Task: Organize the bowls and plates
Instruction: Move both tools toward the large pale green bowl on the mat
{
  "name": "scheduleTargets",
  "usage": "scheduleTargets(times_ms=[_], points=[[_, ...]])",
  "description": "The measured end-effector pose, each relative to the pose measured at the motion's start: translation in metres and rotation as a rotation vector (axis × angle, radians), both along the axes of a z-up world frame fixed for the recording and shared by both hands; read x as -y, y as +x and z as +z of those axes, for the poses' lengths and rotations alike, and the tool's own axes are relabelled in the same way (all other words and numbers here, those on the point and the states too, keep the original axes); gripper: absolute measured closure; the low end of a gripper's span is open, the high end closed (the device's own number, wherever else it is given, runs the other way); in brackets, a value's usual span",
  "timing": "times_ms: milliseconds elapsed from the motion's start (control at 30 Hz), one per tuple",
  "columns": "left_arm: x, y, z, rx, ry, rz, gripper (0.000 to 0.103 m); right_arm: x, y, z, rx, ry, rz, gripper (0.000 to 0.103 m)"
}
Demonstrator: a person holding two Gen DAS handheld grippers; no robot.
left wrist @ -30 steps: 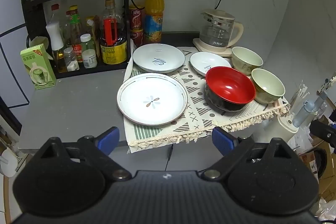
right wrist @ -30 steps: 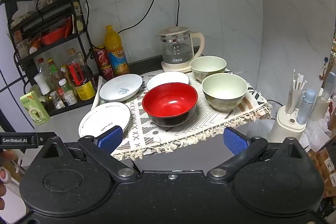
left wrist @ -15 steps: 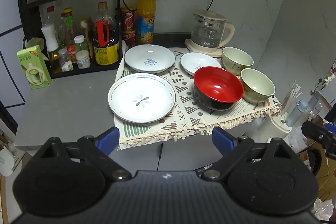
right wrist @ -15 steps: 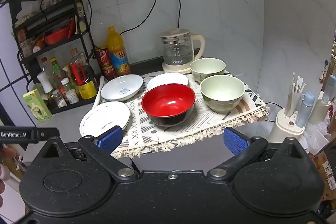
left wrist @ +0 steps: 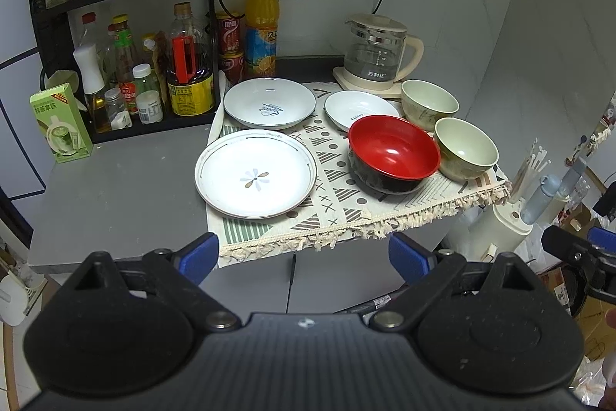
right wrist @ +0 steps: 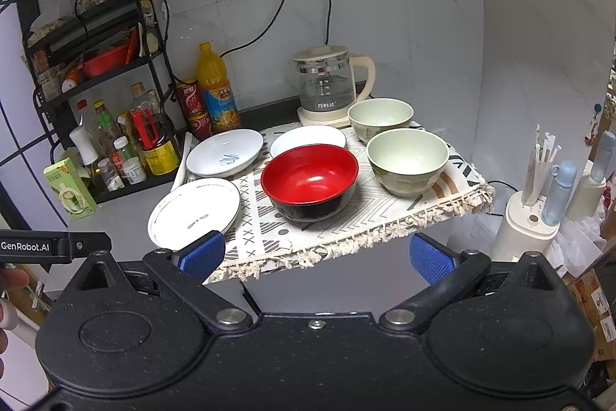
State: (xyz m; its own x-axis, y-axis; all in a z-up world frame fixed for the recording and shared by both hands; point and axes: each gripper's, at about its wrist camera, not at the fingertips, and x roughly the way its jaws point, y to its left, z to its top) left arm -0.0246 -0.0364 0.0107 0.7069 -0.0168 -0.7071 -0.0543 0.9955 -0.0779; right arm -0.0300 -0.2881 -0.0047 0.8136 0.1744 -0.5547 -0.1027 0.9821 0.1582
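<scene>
Red-lined, black-outside bowl point(left wrist: 393, 152) is taken as landmark; it is seen upright on patterned fringed cloth point(left wrist: 338, 207), near cloth's front edge. Two pale green bowls are set to its right: nearer one point(left wrist: 466, 147) just beside it, farther one point(left wrist: 429, 99) behind that, by the glass kettle point(left wrist: 375, 54). Small white dish point(left wrist: 360, 108) is placed directly behind red bowl, partly hidden by its rim in right wrist view. Wide white plate w/ blue script point(left wrist: 269, 102) is found behind & left of red bowl. Flower-print plate point(left wrist: 256, 174) is laid left of red bowl, apart from it, its left rim overhanging cloth onto grey counter point(left wrist: 115, 187).

Further left & behind red bowl, a black rack point(left wrist: 46, 6) holding sauce bottles is seen, w/ green carton point(left wrist: 59, 122) in front of it. Orange drink bottle point(left wrist: 261, 26) & red cans point(left wrist: 229, 45) are stood against wall, behind blue-script plate. Right of red bowl, off the counter, a cream holder w/ sticks point(right wrist: 533, 207) is visible.

Left gripper point(left wrist: 304, 255) is held in front of counter edge, short of cloth fringe, jaws spread wide, nothing between blue pads point(left wrist: 200, 257). Right gripper point(right wrist: 315, 257) is likewise held before the fringe, in front of red bowl, jaws released & empty.
</scene>
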Motion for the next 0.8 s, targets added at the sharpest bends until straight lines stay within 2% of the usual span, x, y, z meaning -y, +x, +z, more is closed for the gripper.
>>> scheduleTargets(times_ms=[800], points=[[0.005,0.003,0.001,-0.024,0.008,-0.003,0.009,0.011,0.0,-0.002,-0.005,0.001,-0.006,0.0]])
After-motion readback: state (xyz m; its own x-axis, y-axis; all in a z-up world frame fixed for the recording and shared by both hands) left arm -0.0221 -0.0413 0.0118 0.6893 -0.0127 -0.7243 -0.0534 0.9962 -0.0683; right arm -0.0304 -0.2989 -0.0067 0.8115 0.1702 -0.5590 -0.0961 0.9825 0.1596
